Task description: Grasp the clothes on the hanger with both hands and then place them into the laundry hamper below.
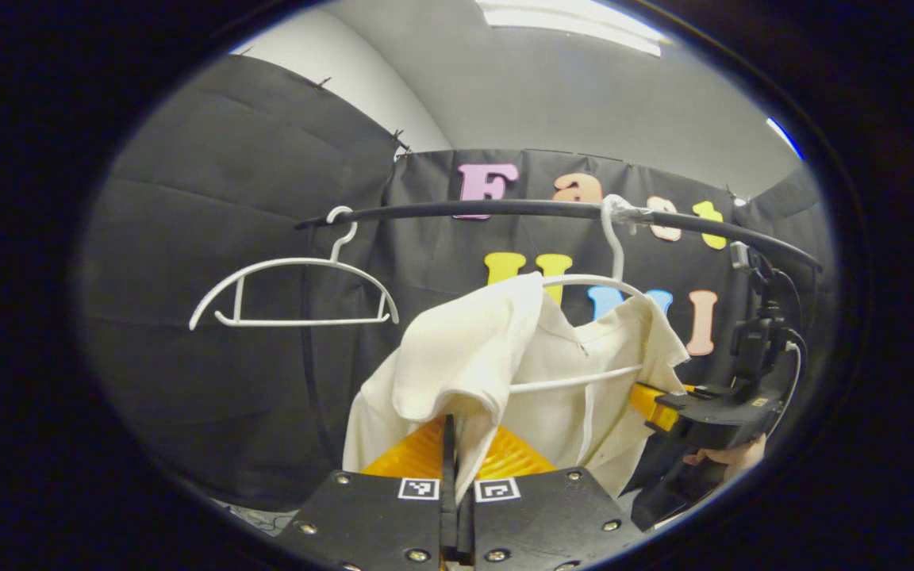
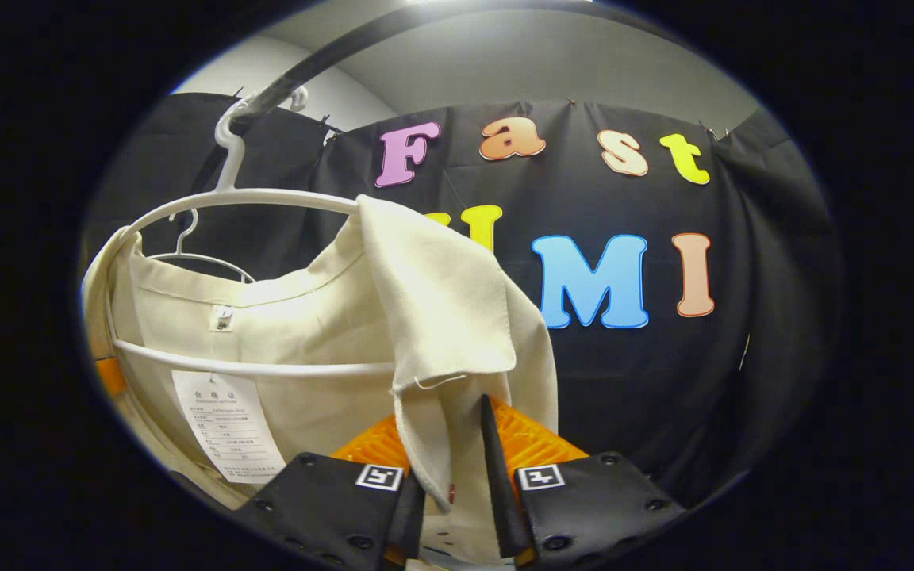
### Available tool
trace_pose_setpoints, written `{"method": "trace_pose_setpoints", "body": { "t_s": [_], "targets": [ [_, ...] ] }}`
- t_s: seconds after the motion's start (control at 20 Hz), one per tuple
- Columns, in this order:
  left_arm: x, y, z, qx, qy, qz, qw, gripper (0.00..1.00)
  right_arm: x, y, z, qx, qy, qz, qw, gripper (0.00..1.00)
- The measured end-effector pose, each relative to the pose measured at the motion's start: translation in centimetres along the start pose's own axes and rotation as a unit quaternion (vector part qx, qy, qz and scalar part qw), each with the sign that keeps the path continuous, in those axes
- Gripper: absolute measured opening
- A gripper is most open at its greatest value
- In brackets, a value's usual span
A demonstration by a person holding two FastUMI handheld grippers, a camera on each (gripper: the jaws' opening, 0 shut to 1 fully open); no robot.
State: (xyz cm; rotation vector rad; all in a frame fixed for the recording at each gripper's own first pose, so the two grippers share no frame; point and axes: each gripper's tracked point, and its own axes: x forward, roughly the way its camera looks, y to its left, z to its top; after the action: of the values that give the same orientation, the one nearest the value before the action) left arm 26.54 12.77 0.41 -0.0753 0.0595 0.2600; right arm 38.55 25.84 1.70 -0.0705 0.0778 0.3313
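— Fingers on the left gripper [image 1: 451,444]?
— Pressed together on a fold of the cream shirt [image 1: 497,357], which drapes the white hanger [image 1: 584,281] just above them.
— Right gripper [image 2: 457,448]?
— Slightly parted — shirt cloth pinched between both fingers, hanging over them.

Garment: cream shirt [image 2: 306,317] draped on white hanger [image 2: 251,198].
Hanger: hooked over dark rail [image 2: 330,59], above shirt.
Right gripper [image 2: 449,452]: below hanger, both fingers pinching the shirt's hanging fold.
Tag: paper label [image 2: 227,424] under hanger's crossbar.
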Motion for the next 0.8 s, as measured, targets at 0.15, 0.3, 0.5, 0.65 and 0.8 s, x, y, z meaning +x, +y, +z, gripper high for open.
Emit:
{"method": "trace_pose_setpoints", "body": {
  "t_s": [0.15, 0.3, 0.5, 0.65, 0.8],
  "targets": [
    [-0.3, 0.7, 0.5, -0.008, -0.006, 0.006, 1.000, 0.01, 0.9, -0.3, 0.0, 0.021, 0.000, 0.039, 0.999, 0.03],
    [-0.8, 1.4, 1.2, -0.008, -0.013, 0.013, 1.000, 0.01, 0.6, -2.4, 1.1, 0.012, -0.027, 0.012, 0.999, 0.03],
    [-1.0, 2.1, 2.2, -0.018, -0.013, 0.011, 1.000, 0.01, 0.9, -4.8, 2.6, -0.019, -0.067, -0.026, 0.997, 0.03],
    [-1.0, 2.6, 3.0, -0.027, -0.019, 0.015, 0.999, 0.01, 1.0, -6.0, 3.5, -0.026, -0.077, -0.037, 0.996, 0.02],
    [-1.3, 2.9, 4.0, -0.025, -0.027, 0.011, 0.999, 0.02, 0.9, -8.4, 5.1, -0.043, -0.102, -0.071, 0.991, 0.03]
  ]
}}
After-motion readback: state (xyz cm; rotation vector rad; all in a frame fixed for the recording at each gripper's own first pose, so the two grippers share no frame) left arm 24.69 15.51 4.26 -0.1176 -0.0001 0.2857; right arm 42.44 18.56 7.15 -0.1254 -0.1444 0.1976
